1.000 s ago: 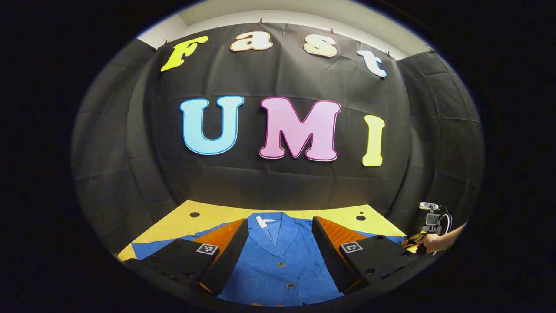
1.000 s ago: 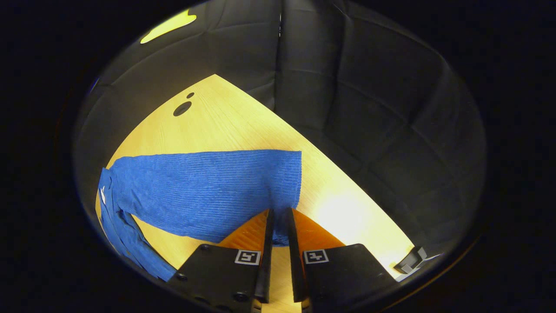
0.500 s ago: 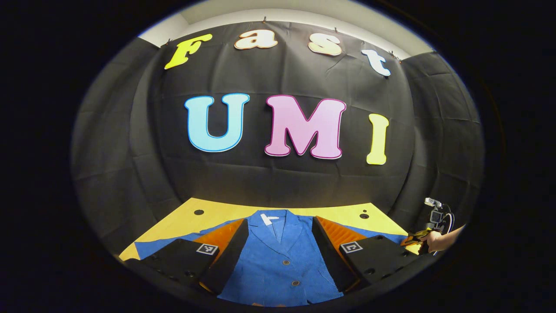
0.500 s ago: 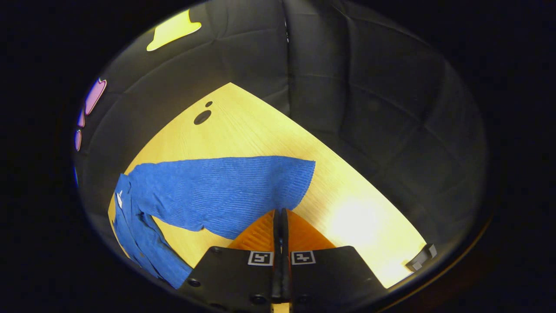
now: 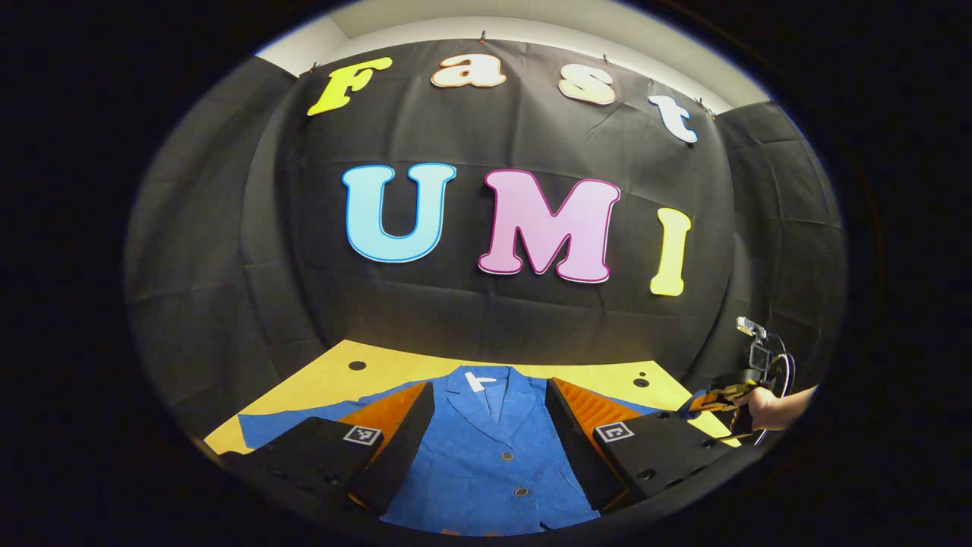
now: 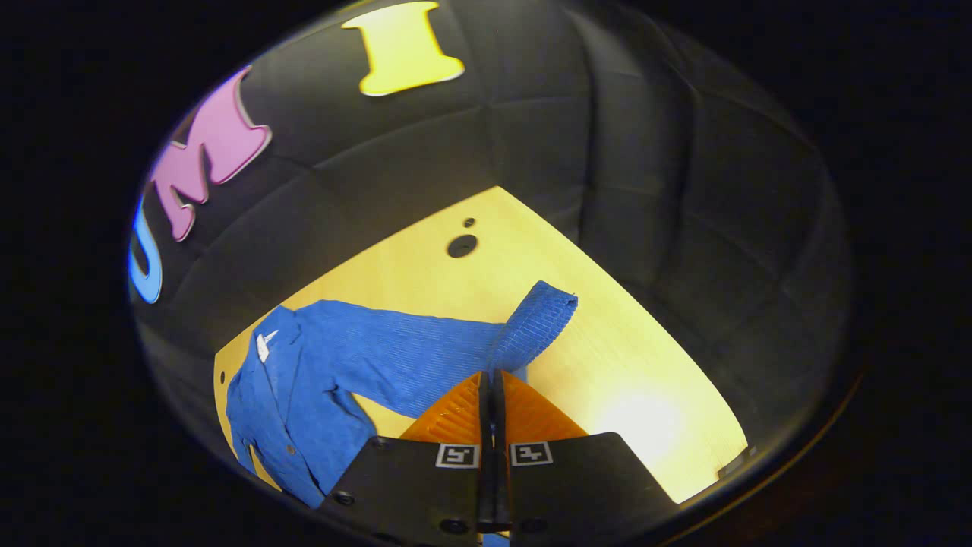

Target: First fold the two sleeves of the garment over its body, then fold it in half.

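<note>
A blue buttoned jacket lies face up on the yellow wooden table, collar toward the back wall. My left gripper hovers over its front, open wide, with the cloth showing between its fingers. In the right gripper view the right sleeve stretches out from the jacket body. My right gripper is shut on that sleeve near the cuff, which curls up off the table. In the left gripper view that right gripper sits at the far right, held by a hand.
The tabletop has round holes near its far corners. Black cloth walls close in the table at the back and at both sides. Bare wood lies to the right of the held sleeve.
My right gripper shut on the sleeve near its cuff and lifted it, so the cuff now stands off the table. Its view swung toward the jacket body. The left gripper barely shifted.
</note>
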`<action>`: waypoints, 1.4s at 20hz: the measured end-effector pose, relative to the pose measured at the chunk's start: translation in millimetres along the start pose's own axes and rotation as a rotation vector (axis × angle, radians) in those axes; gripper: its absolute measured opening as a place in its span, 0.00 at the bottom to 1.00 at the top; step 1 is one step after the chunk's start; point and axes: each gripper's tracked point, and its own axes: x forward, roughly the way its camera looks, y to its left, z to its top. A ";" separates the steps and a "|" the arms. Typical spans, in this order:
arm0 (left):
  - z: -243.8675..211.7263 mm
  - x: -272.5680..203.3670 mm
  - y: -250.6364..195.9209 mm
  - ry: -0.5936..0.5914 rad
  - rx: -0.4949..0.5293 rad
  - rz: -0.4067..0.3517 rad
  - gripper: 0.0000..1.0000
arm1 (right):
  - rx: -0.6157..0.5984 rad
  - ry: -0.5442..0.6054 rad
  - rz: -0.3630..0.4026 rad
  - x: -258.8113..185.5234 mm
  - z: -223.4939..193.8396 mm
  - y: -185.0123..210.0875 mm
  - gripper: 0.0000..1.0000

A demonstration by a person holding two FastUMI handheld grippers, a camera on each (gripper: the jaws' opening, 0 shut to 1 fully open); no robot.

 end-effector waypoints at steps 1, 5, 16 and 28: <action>-1.6 -1.6 3.7 0.000 0.005 0.010 0.84 | -0.010 -0.003 0.032 -3.6 4.0 20.2 0.01; -2.6 -9.9 22.5 -0.005 0.018 0.049 0.84 | -0.092 -0.021 0.154 -5.9 12.0 105.4 0.01; -10.5 -30.5 88.2 0.020 -0.021 0.176 0.84 | -0.305 0.074 0.504 -37.9 -59.6 364.3 0.00; -46.9 -23.3 167.5 0.073 -0.055 0.282 0.84 | -0.454 0.244 0.588 5.0 -216.3 485.2 0.00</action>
